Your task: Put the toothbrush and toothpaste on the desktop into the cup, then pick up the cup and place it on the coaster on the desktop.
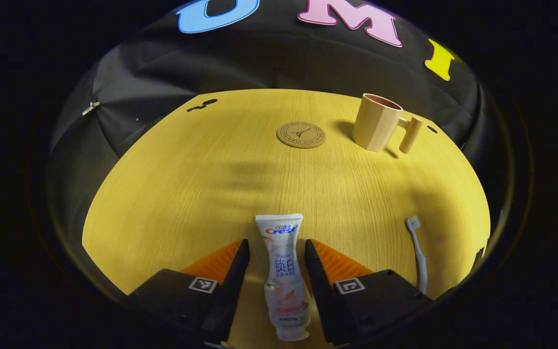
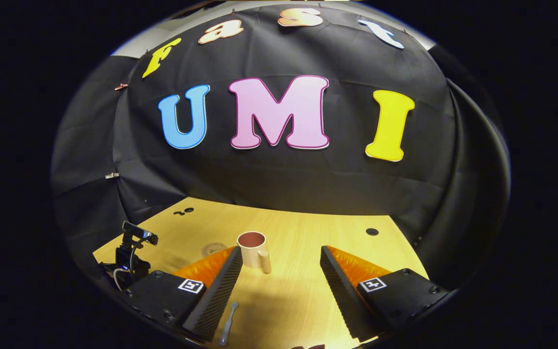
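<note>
In the left gripper view we see the left gripper (image 1: 277,252) with its fingers spread, one on each side of the toothpaste (image 1: 284,276), which lies flat on the desktop (image 1: 187,194) between them; a narrow gap seems to remain on both sides, though we cannot be sure. The tube's long axis runs along the fingers, flat crimped end pointing away, cap end toward the camera. To its right lies the toothbrush (image 1: 418,252), head pointing away. Farther off are the coaster (image 1: 301,134) and, right of it, the upright cup (image 1: 378,122). In the right gripper view the right gripper (image 2: 280,264) hangs wide open above the desktop, the cup just beyond its left finger.
</note>
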`<state>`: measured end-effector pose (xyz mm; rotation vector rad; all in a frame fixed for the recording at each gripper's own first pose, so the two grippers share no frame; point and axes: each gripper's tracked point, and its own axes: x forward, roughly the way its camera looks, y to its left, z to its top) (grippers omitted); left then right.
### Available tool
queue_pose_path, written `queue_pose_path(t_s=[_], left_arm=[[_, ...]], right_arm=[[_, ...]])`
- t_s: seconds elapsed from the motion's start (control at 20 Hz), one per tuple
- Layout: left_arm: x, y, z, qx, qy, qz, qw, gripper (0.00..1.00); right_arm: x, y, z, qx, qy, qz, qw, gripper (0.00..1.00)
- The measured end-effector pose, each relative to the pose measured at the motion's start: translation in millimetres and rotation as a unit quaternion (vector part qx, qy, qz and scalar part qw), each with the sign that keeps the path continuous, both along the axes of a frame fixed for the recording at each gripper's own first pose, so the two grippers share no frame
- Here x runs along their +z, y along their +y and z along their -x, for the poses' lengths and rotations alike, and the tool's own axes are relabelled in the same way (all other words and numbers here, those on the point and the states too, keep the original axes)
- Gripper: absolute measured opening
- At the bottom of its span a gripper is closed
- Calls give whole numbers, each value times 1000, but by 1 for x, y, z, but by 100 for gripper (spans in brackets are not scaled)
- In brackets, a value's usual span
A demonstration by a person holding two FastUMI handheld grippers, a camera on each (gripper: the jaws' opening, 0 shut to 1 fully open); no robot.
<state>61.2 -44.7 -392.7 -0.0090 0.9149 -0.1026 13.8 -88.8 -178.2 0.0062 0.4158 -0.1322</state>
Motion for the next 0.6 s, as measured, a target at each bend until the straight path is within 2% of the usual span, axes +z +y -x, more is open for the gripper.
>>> queue_pose_path(t_s=[0.1,0.15,0.3,0.45,0.6], left_arm=[[2,0,3,-1,6,1,1000,52],[-2,1,1,-2,10,6,1000,36],[2,3,1,-14,7,17,1000,28],[9,8,0,-10,-8,20,1000,19],[40,15,4,-20,-45,31,998,18]], right_arm=[[-11,2,3,1,17,1,1000,99],[-22,2,8,2,38,4,999,99],[-61,20,24,12,110,-17,994,99],[-101,48,48,25,202,-49,978,99],[-138,72,65,41,266,-46,962,99]])
